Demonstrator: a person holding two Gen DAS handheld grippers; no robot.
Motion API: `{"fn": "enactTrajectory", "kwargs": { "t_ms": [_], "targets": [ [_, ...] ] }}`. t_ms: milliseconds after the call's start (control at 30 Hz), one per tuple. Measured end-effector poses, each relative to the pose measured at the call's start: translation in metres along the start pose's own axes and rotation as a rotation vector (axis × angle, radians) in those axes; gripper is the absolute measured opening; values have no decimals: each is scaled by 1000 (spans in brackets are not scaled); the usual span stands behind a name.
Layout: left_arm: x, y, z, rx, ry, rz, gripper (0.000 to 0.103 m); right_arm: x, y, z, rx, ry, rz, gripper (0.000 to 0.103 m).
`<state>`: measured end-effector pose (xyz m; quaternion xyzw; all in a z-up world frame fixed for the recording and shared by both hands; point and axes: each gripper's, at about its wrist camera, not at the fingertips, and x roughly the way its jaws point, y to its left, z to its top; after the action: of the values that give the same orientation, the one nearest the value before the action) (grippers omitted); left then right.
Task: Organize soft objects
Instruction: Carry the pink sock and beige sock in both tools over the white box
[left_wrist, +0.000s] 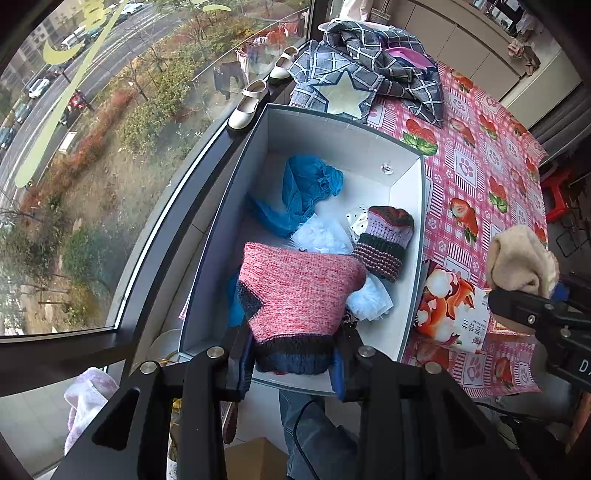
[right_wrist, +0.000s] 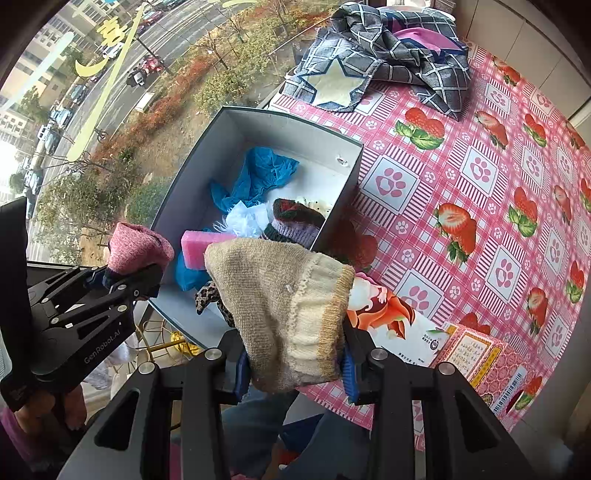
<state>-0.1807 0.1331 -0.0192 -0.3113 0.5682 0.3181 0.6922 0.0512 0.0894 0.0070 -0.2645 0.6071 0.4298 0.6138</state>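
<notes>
My left hand-held gripper (left_wrist: 295, 363) pinches a pink knitted hat (left_wrist: 299, 291) above the near end of the open grey box (left_wrist: 413, 236), which sits at the left edge of the bench (right_wrist: 480, 192) by the window. Inside lie a blue cloth (left_wrist: 303, 188) and a striped purple knit hat (left_wrist: 388, 240). Further right, my right hand-held gripper (right_wrist: 293, 363) pinches a beige knitted hat (right_wrist: 280, 306) over the box's near right corner.

Pink-and-navy knit hat (left_wrist: 299, 295), beige-and-cream knit hat (right_wrist: 288, 314), blue cloth (left_wrist: 299, 192) at twelve o'clock inside white-lined grey box (left_wrist: 369, 144), pink strawberry-and-pawprint checked tablecloth (right_wrist: 461, 184), grey grid-patterned star fabric (left_wrist: 354, 74)
</notes>
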Motion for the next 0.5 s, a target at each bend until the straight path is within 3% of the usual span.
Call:
{"fn": "enactTrajectory", "kwargs": {
  "t_ms": [500],
  "targets": [
    [21,2,17,3,41,6,36,12,20,38,-30,-2,-7,39]
  ]
}}
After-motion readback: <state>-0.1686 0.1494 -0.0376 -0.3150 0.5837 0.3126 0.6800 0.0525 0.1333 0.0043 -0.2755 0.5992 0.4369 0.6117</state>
